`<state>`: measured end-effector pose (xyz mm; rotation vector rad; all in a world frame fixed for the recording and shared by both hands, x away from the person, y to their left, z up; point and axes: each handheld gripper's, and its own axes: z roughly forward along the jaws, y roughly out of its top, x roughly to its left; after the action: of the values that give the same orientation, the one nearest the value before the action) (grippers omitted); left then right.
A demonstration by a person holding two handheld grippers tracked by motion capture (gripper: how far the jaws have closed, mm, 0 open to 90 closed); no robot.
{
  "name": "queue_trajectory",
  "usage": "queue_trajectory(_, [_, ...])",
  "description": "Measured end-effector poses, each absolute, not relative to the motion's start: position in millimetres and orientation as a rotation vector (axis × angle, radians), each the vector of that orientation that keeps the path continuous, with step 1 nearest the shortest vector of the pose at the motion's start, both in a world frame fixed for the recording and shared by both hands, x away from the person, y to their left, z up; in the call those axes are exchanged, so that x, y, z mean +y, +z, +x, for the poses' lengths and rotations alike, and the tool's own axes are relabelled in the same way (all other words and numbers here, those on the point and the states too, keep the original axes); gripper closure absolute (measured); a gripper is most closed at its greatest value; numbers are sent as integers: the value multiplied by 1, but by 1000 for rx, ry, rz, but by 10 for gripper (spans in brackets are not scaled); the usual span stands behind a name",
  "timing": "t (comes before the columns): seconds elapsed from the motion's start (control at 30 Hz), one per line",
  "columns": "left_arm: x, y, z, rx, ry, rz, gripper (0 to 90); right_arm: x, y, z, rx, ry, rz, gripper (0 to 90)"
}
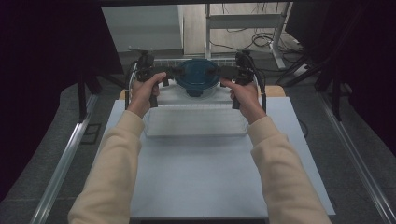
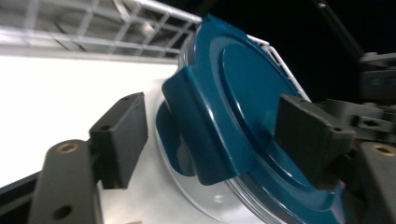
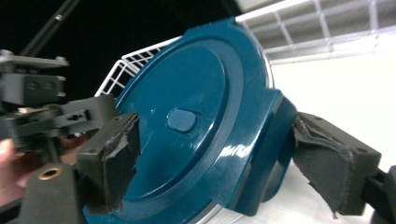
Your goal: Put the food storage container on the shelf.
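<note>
We see both forearms stretched forward, hands level. Left gripper [image 1: 169,73] and right gripper [image 1: 223,72] flank teal lid [image 1: 195,76] on bowl, over rack [image 2: 93,28]; jaws apart, pads clear of lid.

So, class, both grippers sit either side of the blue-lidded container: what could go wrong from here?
1. The left gripper has a gap between one pad and the lid clip, so the container may not be firmly held on that side.
2. The right gripper straddles its clip with frayed pads, which might slip.
3. The container sits tilted by the wire rack; it could tip or knock it.
</note>
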<state>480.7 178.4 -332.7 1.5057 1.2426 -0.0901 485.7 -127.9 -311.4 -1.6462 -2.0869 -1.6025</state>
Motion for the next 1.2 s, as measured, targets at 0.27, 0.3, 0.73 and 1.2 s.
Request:
queue_trajectory(0.27, [180, -310, 448, 1167, 32, 1598, 196, -140, -297, 463, -2329, -1640, -1580, 139])
queue_trajectory(0.3, [180, -310, 448, 1167, 32, 1598, 196, -140, -297, 463, -2329, -1640, -1580, 139])
queue_trajectory(0.73, [187, -323, 373, 1002, 146, 1678, 208, -172, -315, 415, -2480, -1721, -1365, 196])
queue_trajectory(1.2, [200, -404, 292, 987, 156, 1748, 204, -230, -374, 331, -2641, -1792, -1242, 225])
